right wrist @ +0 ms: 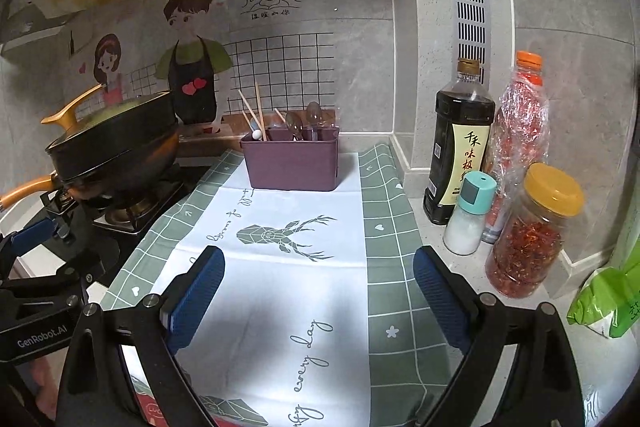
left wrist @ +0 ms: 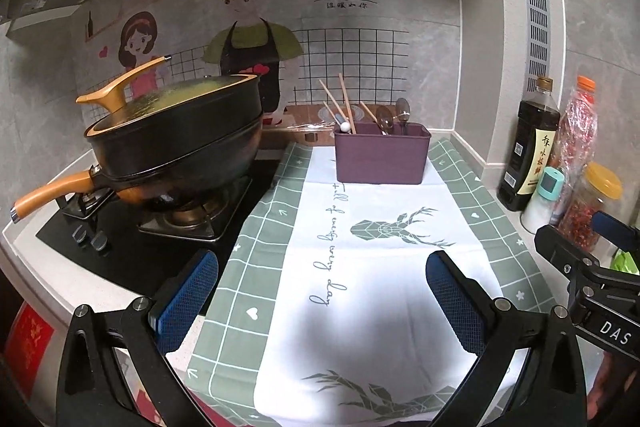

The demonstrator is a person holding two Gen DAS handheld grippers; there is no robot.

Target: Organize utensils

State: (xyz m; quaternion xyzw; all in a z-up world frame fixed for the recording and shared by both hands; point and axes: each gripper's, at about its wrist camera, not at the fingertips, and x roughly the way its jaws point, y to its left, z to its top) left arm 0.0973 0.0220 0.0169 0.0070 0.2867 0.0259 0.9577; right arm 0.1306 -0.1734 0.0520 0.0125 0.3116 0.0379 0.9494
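A purple utensil bin (left wrist: 382,157) stands at the far end of the green-and-white cloth (left wrist: 376,291). It also shows in the right wrist view (right wrist: 293,163). Wooden chopsticks (left wrist: 343,99) and clear spoons (left wrist: 394,117) stand in it, leaning back. My left gripper (left wrist: 322,291) is open and empty, low over the near part of the cloth. My right gripper (right wrist: 318,291) is open and empty, beside it over the cloth (right wrist: 280,307). Each gripper's body shows at the edge of the other's view.
A black lidded pan (left wrist: 176,135) with orange handles sits on the gas stove (left wrist: 132,227) at left. At right stand a soy sauce bottle (right wrist: 458,143), a salt shaker (right wrist: 470,213), a chilli jar (right wrist: 532,231), an orange-capped bottle (right wrist: 520,115) and a green bag (right wrist: 610,299).
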